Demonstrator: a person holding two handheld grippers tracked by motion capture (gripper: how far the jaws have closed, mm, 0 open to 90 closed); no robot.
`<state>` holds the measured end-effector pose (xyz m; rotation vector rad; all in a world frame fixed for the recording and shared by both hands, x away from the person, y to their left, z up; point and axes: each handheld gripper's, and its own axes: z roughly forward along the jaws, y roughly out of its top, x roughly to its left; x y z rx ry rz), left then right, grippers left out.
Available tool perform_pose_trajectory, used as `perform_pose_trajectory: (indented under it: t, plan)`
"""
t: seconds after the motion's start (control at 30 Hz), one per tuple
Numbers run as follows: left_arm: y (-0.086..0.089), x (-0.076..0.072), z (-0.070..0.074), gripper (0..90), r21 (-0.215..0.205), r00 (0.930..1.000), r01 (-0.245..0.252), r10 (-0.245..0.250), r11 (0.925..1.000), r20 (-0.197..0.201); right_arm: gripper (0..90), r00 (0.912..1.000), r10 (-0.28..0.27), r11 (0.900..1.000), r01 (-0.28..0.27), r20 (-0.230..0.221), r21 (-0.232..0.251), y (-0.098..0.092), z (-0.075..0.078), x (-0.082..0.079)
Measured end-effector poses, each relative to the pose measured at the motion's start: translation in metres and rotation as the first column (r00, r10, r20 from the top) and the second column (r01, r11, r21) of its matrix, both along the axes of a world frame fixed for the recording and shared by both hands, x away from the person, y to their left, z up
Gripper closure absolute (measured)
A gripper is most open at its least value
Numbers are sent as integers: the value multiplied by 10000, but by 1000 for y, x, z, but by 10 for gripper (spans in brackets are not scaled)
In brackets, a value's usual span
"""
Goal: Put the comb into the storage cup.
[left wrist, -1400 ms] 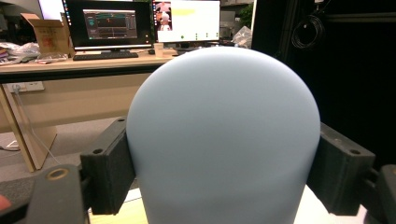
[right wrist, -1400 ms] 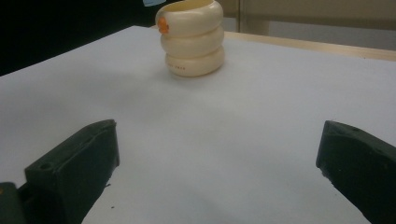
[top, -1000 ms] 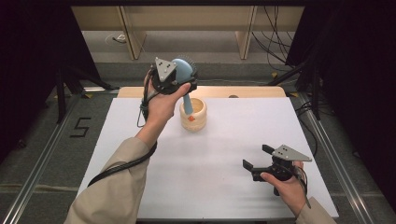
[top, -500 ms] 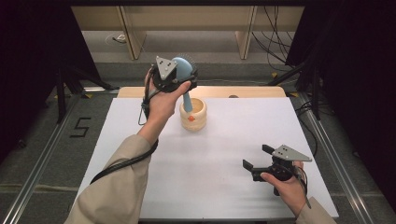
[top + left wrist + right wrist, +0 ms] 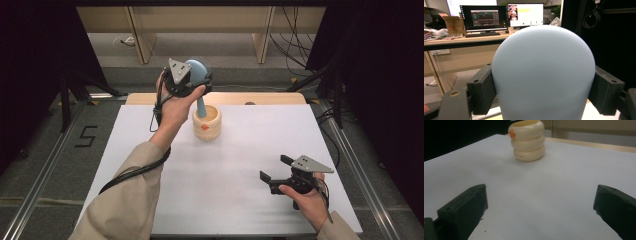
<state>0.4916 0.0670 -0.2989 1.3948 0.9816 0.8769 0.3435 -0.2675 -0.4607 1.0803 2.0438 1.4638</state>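
White paper covers the table [image 5: 235, 200], with a bare wooden strip along its far edge and dark floor around it. At the far left of the sheet the left gripper [image 5: 196, 80] is held up in the air, its two black jaws pressed against either side of the rounded head of a pale blue pestle [image 5: 543, 75]. In the left gripper view that head is smooth, matt and dome-shaped. From the high view the pestle's thinner stem runs down into a cream cup [image 5: 207, 122] standing just below. The cup looks like three stacked rings, with a small orange mark on its side, and it sits upright on the paper near the far edge. At the near right the right gripper [image 5: 276, 170] rests low over the sheet, jaws spread wide apart with nothing between them, well away from the cup. Count: two grippers, one pestle, one cup. Behind the table, the left gripper view shows a desk with two lit monitors [image 5: 485, 17] and a cardboard box [image 5: 454, 25].
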Motion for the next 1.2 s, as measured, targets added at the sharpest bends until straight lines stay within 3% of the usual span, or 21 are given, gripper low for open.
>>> perform_pose_trajectory:
  t: [1.2]
  plan:
    - [-7,11,-13,195,-2,9998,187,-187,9998,-42,2,10000,23,10000,-23,8,12,0,0,0]
